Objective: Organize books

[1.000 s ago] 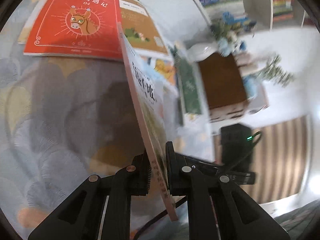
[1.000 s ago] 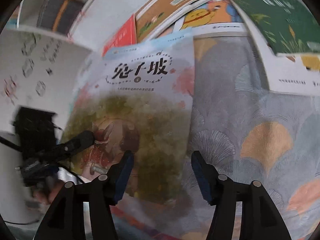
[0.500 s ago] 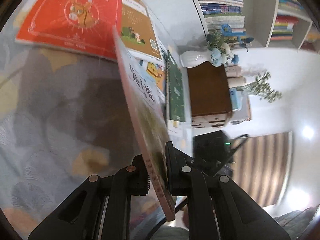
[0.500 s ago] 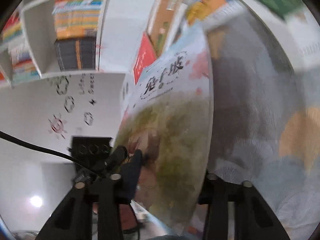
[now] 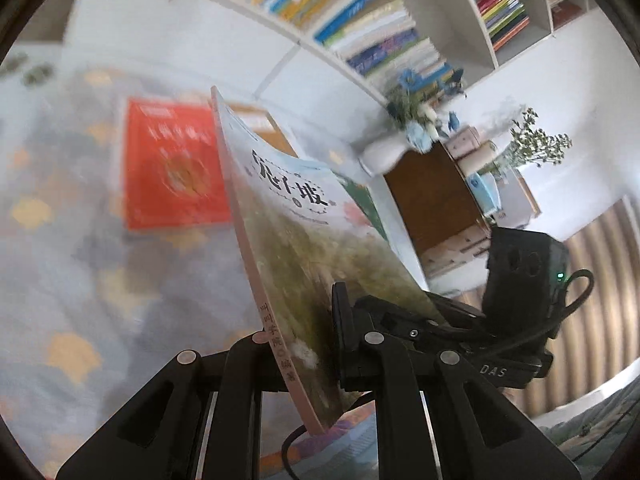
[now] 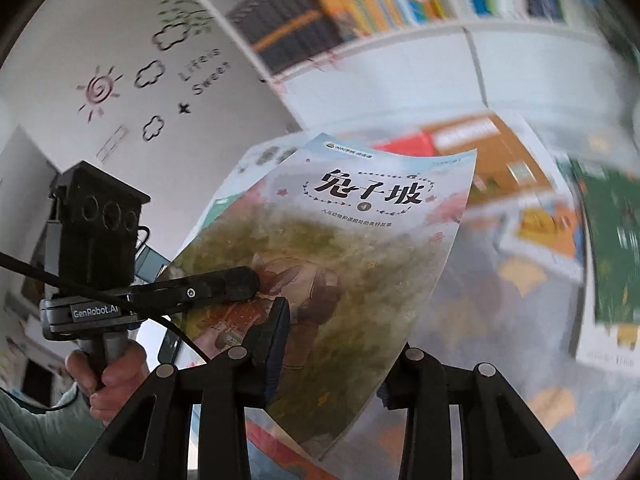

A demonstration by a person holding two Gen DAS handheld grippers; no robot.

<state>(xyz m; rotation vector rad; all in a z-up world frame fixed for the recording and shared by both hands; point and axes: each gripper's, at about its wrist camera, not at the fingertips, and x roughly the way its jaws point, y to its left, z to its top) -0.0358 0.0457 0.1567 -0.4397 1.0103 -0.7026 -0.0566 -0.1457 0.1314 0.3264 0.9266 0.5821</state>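
The left gripper's [image 5: 298,334] black fingers [image 5: 340,320] are clenched on the lower spine edge of a thin paperback book with a pale blue and mossy green cover [image 5: 304,240], one finger on each face. The right gripper [image 6: 336,346] is likewise clamped on the same book near its bottom edge: one blue-padded finger presses on the front cover, the other sits behind the pages. The book is held up in the air between the two grippers, clear of the bench, its cover bowing slightly and its black title uppermost.

In the right wrist view, the person's left hand [image 6: 116,372], coming out of a pale green sleeve [image 6: 36,432], wraps the handle of the left gripper.

Below the raised book lies the bench, covered in a grey cloth with yellow leaf shapes [image 5: 80,280]. Flat on it, beyond the held book, are a red square book [image 5: 172,168], an orange-brown book [image 6: 480,148] just beside it, and a dark green book [image 6: 612,240] further to the side; all are blurred.

Behind the bench stands a white bookshelf [image 5: 516,12] packed with colourful stacked books. Near it are a white vase of blue flowers [image 5: 384,154] and a brown wooden cabinet [image 5: 432,200]. A white wall with sun and cloud decals [image 6: 96,88] fills the other side.
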